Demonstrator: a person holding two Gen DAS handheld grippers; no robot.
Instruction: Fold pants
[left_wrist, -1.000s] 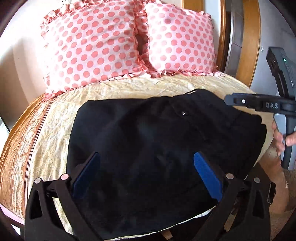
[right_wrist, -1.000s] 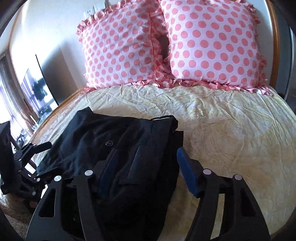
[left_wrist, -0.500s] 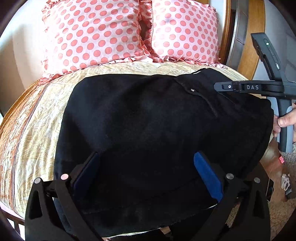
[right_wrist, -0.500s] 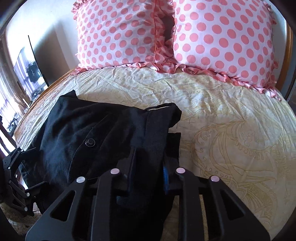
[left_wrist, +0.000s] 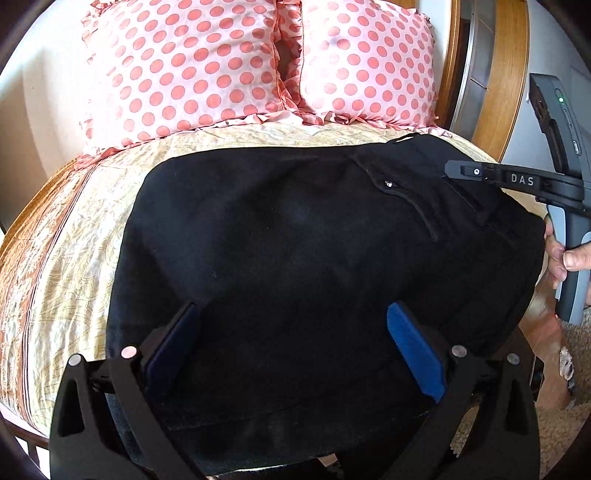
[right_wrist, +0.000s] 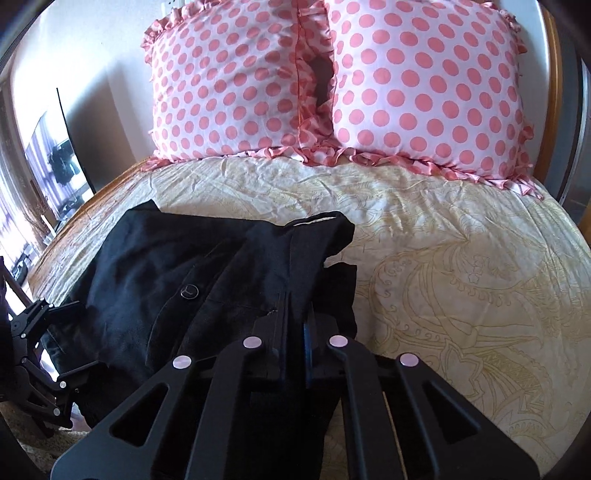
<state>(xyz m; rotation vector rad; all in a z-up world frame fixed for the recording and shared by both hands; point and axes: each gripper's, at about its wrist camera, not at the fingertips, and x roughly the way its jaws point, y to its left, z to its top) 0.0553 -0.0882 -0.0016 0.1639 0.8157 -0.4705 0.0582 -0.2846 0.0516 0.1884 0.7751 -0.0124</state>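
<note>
pants (right_wrist: 207, 273) pinched in right claw (right_wrist: 295, 325), on bed (right_wrist: 461, 280)

One pair of black pants (left_wrist: 314, 258), centre of the left wrist frame. One button (right_wrist: 189, 291) on them, left of centre in the right wrist frame. Two pink polka-dot pillows: one (left_wrist: 181, 70) upper left, one (left_wrist: 365, 62) upper right. One bed (right_wrist: 461, 258) with yellow patterned cover. Two grippers: left gripper (left_wrist: 291, 343) at bottom centre, right gripper (right_wrist: 295, 328) at bottom centre of its own view. One hand (left_wrist: 561, 254) at right edge.
</note>
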